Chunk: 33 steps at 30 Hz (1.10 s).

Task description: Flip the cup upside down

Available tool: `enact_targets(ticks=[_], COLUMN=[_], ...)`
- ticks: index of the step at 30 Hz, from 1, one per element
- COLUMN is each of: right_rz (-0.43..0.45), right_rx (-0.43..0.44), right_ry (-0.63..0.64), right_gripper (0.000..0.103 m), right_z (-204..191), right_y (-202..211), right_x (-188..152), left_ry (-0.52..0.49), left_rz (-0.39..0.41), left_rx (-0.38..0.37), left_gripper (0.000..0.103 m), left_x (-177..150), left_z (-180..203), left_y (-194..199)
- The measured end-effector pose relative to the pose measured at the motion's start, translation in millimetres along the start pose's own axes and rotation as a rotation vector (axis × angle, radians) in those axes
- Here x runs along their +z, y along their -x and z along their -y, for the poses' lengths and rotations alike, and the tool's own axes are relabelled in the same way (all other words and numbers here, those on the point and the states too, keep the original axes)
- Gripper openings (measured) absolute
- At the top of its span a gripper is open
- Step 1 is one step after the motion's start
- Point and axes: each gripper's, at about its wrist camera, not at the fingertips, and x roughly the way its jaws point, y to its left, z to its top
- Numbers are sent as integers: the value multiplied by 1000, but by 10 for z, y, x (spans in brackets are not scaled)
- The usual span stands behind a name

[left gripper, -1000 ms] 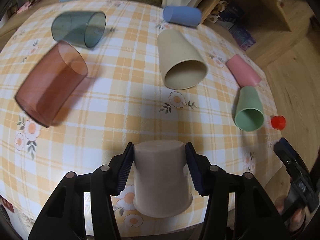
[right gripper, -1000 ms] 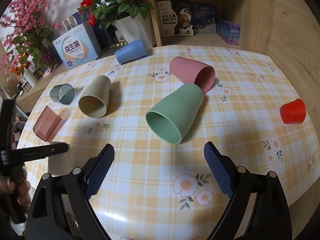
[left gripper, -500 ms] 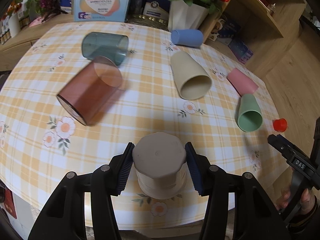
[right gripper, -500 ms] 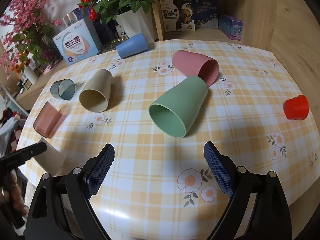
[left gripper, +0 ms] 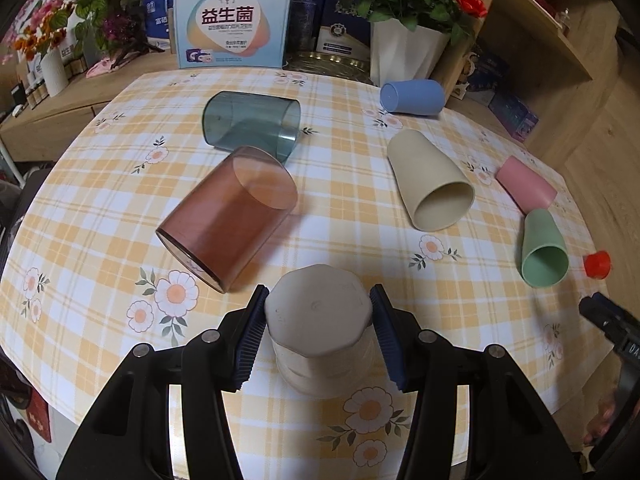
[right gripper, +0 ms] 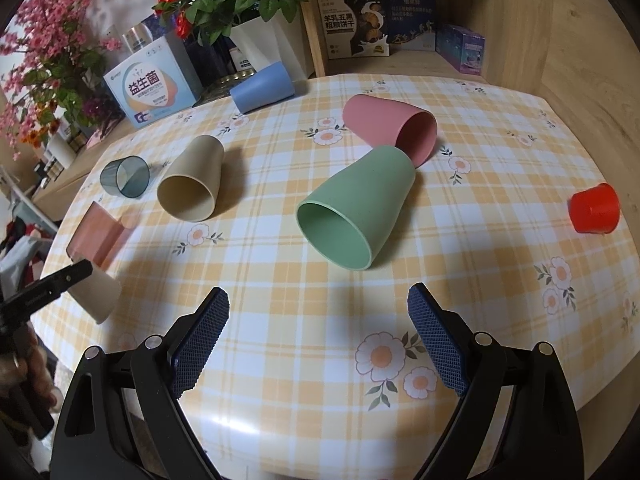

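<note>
My left gripper (left gripper: pixel 318 332) is shut on a grey-beige cup (left gripper: pixel 320 324), its flat bottom up and toward the camera, its mouth down over the table's near edge. The same cup shows in the right wrist view (right gripper: pixel 96 292) at the far left, tilted, with a left finger above it. My right gripper (right gripper: pixel 318 340) is open and empty over the near table edge, in front of a green cup (right gripper: pixel 356 212) that lies on its side with its mouth toward me.
On the checked tablecloth (left gripper: pixel 340 184) lie cups on their sides: a brown clear one (left gripper: pixel 228 216), a grey-blue clear one (left gripper: pixel 252 122), a beige one (left gripper: pixel 432 184), a blue one (left gripper: pixel 412 96), a pink one (right gripper: pixel 388 124). A small red cup (right gripper: pixel 594 208) stands at the right edge. Boxes and flower pots stand behind.
My left gripper has turned the grey-beige cup from side-on to bottom-up and tilted the view upward. The right gripper has hardly moved.
</note>
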Motion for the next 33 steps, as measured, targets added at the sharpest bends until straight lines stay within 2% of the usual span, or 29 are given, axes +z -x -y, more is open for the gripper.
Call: enact_targets(ticks=[5,9,17,21,27,30,33], right_rz=[-8,-2,-2,8,62,99,142], right_rx=[3,5,3,1,1,10,25], right_ry=[-5,-3,-5,-4,12,18,32], right_gripper=[88,88,88,88,88,88,88], right_z=[7,4,-4,-14,-59,-102,-182], right_y=[-14,4,26,90,352,559,801], right_x=[3,5,4,16,109,164,200], left_ry=[-50,-48,-33,-28,-44,-58,-64], left_rz=[14,10,-25,-15,48,114,197], left_rx=[33,37,4,-3,-16,-16,4], left_gripper=[50,50,53,66,82,92,97], left_x=[-85,-142,-178,-146,-23,54,123], left_z=[101,135,163,185,239,289,333], left_y=[-21,-16,-24,48,364,667,1003])
